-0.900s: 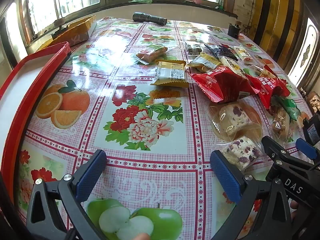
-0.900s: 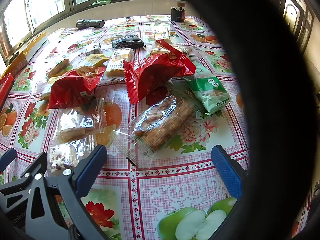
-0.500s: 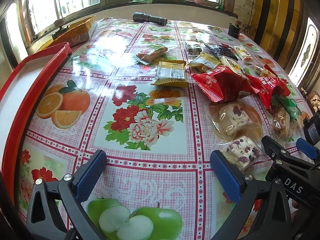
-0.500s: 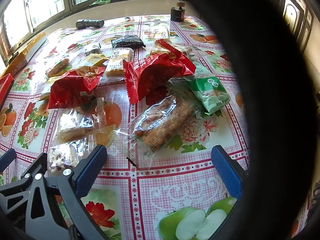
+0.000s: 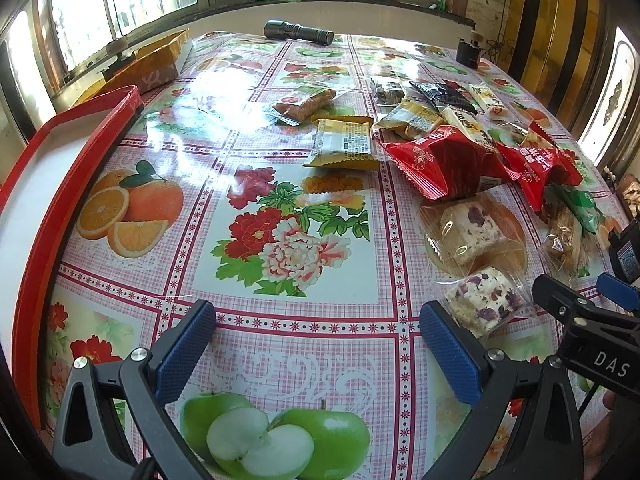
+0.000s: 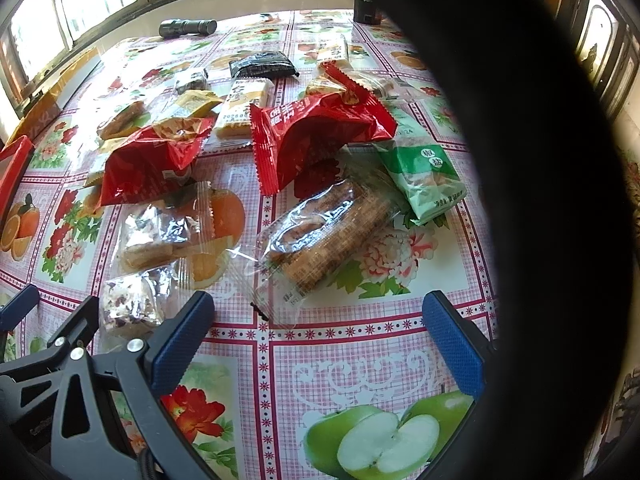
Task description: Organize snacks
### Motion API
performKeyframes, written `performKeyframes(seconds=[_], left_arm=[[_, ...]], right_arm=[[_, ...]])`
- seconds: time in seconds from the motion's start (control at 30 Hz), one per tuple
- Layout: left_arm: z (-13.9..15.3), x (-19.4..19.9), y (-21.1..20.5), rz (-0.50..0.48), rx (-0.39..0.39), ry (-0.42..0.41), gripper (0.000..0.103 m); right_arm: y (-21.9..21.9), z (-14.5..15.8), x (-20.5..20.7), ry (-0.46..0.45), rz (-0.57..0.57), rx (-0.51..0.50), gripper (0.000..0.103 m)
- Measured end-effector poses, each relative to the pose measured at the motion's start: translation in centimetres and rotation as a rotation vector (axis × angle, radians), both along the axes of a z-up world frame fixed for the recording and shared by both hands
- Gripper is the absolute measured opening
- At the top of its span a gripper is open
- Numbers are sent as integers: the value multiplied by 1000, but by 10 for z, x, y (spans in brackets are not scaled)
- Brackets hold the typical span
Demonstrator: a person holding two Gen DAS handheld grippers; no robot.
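Note:
Wrapped snacks lie scattered on a fruit-and-flower tablecloth. In the left wrist view my left gripper (image 5: 316,344) stands wide open over bare cloth, with nothing between its blue pads; a clear-wrapped nougat piece (image 5: 482,300) lies just beyond its right finger. Red packets (image 5: 444,162) and a yellow packet (image 5: 346,144) lie farther off. In the right wrist view my right gripper (image 6: 320,340) is also wide open and holds nothing. A clear-wrapped brown biscuit roll (image 6: 324,236) sits just ahead of it, with a green packet (image 6: 424,176) and a red packet (image 6: 316,140) behind.
A red-rimmed tray (image 5: 76,184) lies along the table's left side, with an orange box (image 5: 152,66) behind it. A black flashlight (image 5: 298,33) and a small dark object (image 5: 469,53) lie at the far edge. A large dark shape (image 6: 532,184) blocks the right wrist view's right side.

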State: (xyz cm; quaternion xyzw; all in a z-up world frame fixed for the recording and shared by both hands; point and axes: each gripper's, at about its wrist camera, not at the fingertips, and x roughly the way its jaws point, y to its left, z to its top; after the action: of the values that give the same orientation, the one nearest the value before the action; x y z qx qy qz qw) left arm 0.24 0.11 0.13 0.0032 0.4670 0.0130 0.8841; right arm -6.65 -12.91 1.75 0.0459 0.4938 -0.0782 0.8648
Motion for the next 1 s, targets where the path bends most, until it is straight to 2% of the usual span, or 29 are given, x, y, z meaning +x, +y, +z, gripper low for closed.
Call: performKeyframes(seconds=[0.17,0.27,0.43,1.0], left_arm=[[6,4,9,47,-30,17,97],[13,3,10,61,-36,-6,97],[24,-1,1,33,-16,-37,97],[36,-2,-5,12,-12,-57,96]], right_arm=[[-11,8,-10,1,-48,25,103],[-15,19,-15,-12,-51,8,103],[-14,30,-24,-16,-36,-28,103],[-20,49,-29,-37,-47,-6,103]])
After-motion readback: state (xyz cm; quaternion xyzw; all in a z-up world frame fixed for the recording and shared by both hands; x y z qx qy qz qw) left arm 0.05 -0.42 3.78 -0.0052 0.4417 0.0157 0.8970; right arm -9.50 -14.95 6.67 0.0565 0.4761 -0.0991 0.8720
